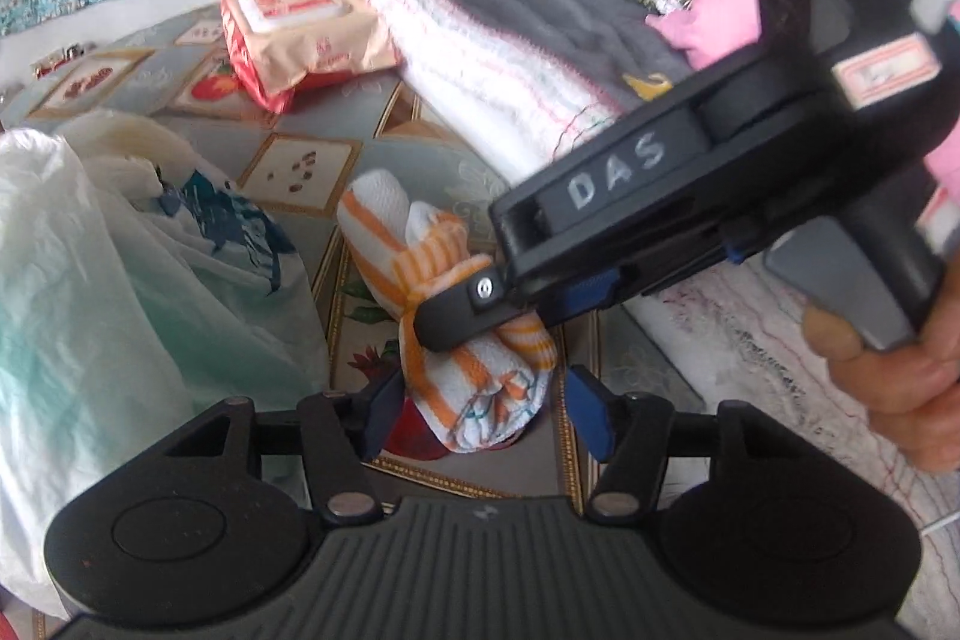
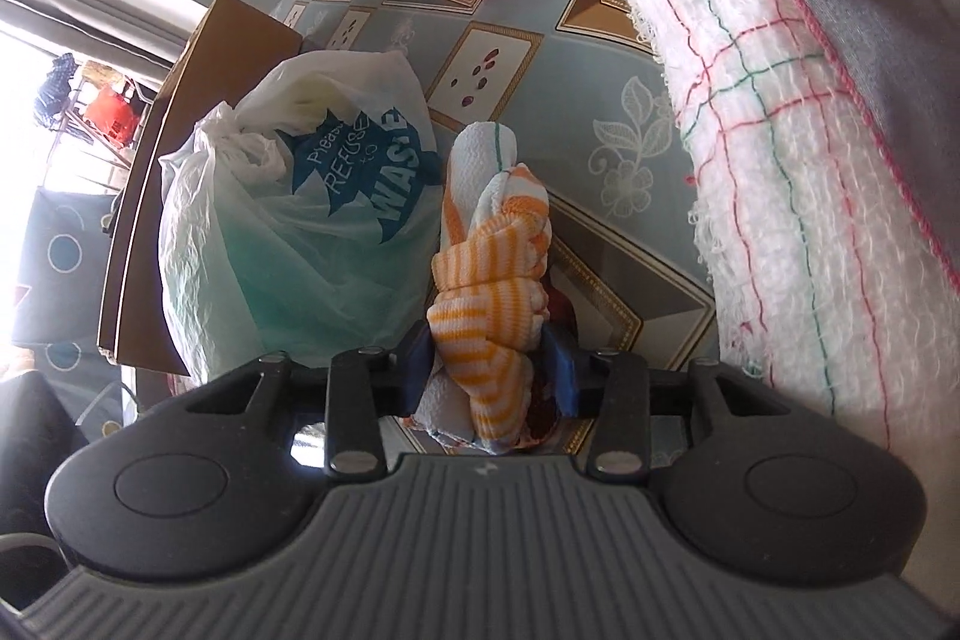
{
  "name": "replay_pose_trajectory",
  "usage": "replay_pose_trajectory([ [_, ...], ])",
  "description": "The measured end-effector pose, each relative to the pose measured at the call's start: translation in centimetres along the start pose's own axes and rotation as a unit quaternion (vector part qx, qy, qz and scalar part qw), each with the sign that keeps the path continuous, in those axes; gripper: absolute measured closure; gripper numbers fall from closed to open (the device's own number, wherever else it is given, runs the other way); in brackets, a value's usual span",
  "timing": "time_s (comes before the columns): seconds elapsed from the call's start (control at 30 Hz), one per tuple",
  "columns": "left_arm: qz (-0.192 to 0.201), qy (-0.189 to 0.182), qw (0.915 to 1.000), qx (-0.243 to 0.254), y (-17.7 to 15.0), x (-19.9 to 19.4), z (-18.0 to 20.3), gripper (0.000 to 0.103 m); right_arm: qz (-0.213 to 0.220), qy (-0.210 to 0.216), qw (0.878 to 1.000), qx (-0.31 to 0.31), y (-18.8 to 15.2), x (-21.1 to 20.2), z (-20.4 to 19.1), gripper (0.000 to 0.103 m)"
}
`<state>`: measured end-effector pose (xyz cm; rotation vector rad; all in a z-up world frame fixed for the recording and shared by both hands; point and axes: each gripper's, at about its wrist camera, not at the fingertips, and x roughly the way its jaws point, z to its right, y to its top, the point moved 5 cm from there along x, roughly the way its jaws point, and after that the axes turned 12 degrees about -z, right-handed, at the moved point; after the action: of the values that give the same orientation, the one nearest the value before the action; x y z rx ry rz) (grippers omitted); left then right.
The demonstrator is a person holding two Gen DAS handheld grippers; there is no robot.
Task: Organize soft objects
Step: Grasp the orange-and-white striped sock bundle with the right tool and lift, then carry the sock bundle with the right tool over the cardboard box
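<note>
Right wrist view: my right tool [image 2: 493, 370] pinches the rolled towel [image 2: 489, 280], long axis running far; left tool [image 1: 477, 412] spread, straddling its near end.

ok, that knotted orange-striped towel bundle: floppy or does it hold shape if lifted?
The orange-striped towel bundle is terry cloth tied in a knot, so it probably lifts as one lump. Its loose white end would likely droop. Looks light and squashy, unlikely to slip.

Right gripper [image 2: 493, 370] fingers clamp orange-striped towel bundle [image 2: 489, 280]; plastic bag [image 2: 288, 232] just left.
</note>
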<state>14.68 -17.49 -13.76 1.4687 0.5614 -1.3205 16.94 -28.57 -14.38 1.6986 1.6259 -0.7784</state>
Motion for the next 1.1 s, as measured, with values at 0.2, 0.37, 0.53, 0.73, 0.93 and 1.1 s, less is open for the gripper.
replay_pose_trajectory([
  [0.2,-0.004,0.007,0.9999,-0.009,0.2,0.7,-0.3,0.048,-0.002,0.014,1.0,0.006,0.0,0.3,0.3,0.061],
  [0.37,0.0,0.012,0.9999,-0.007,0.4,0.7,-0.2,0.055,0.006,0.026,1.0,0.01,-0.2,0.1,0.5,0.063],
  [0.53,0.009,0.012,0.9999,-0.001,0.6,0.0,0.2,0.058,0.016,0.033,0.999,0.014,-0.7,-0.7,0.3,0.065],
  [0.73,0.033,0.011,0.9994,0.002,0.7,-1.9,0.8,0.058,0.039,0.039,0.998,0.006,-1.5,-2.7,-0.9,0.065],
  [0.93,0.074,0.015,0.9971,0.008,0.7,-5.4,1.4,0.058,0.074,0.046,0.996,-0.016,-2.5,-5.5,-3.6,0.065],
  [1.1,0.118,0.024,0.9927,0.006,0.2,-9.4,1.2,0.058,0.101,0.053,0.992,-0.055,-3.2,-7.7,-7.6,0.065],
])
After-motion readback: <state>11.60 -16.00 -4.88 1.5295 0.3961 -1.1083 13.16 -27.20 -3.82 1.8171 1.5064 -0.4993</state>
